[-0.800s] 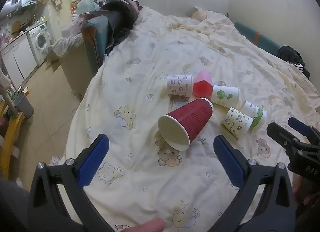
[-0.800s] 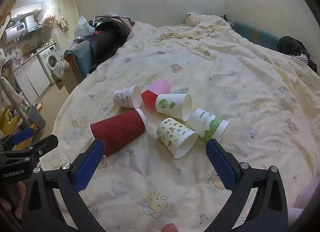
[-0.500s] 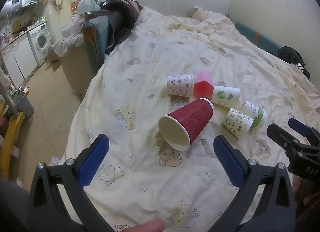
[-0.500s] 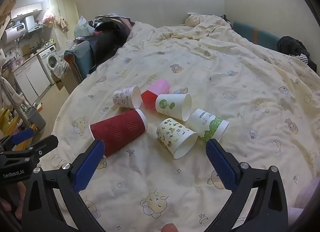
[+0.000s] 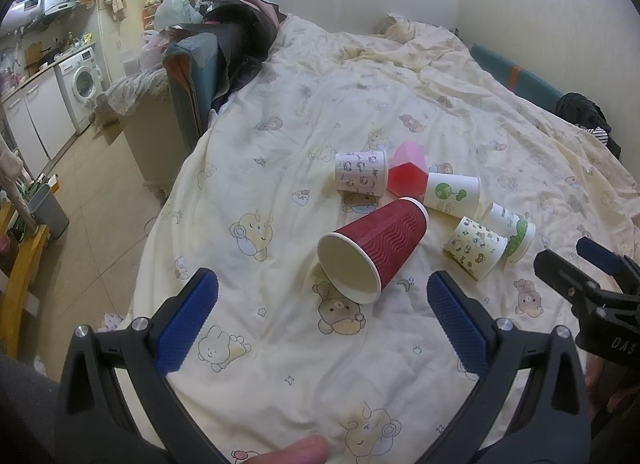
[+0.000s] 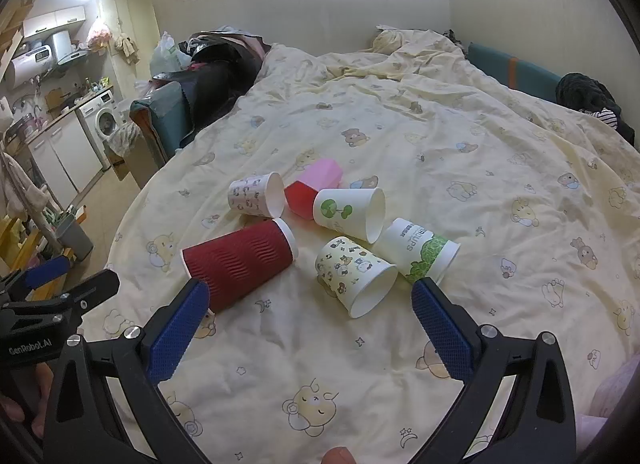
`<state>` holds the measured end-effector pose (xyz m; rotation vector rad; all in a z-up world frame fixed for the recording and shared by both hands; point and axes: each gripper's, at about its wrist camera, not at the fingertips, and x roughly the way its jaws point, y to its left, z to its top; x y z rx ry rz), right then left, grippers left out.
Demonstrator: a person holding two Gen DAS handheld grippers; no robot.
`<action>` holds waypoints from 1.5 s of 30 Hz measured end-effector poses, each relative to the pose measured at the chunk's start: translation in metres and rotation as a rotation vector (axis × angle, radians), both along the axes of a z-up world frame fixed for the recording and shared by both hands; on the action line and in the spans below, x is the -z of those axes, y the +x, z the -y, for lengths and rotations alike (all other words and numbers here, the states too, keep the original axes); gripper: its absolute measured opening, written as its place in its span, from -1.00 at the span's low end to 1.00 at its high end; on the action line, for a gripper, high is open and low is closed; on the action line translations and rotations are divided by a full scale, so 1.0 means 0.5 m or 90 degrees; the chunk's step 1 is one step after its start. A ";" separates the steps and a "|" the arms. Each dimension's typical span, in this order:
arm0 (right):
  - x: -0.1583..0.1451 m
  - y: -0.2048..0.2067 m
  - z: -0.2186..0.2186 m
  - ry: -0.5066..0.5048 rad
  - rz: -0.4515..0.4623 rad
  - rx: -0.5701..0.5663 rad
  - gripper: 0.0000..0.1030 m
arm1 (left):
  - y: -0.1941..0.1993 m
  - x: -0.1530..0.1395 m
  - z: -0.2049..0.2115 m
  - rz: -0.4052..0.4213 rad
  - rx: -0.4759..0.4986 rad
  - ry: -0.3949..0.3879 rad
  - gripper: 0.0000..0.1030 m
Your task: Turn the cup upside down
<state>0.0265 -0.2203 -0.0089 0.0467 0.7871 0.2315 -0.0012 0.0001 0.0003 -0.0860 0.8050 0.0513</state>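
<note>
— Where is the red ribbed cup (image 5: 376,248) found?
— On its side on the yellow quilt (image 5: 304,344), beside five smaller cups.
— And the tongs?
— Left gripper (image 5: 320,312) and right gripper (image 6: 308,320) are both spread wide, nothing held.

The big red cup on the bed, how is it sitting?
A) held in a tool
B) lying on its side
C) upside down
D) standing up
B: the red cup lies on its side on the blanket, open mouth showing, and neither tool touches it.
</note>
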 end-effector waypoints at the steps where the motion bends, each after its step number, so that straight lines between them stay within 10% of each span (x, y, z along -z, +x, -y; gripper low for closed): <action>1: 0.001 0.000 0.000 0.000 0.000 0.000 1.00 | -0.001 0.000 0.000 -0.001 0.001 0.000 1.00; 45: -0.002 -0.009 -0.006 0.003 0.003 -0.005 1.00 | -0.001 0.005 0.003 0.003 0.002 0.003 1.00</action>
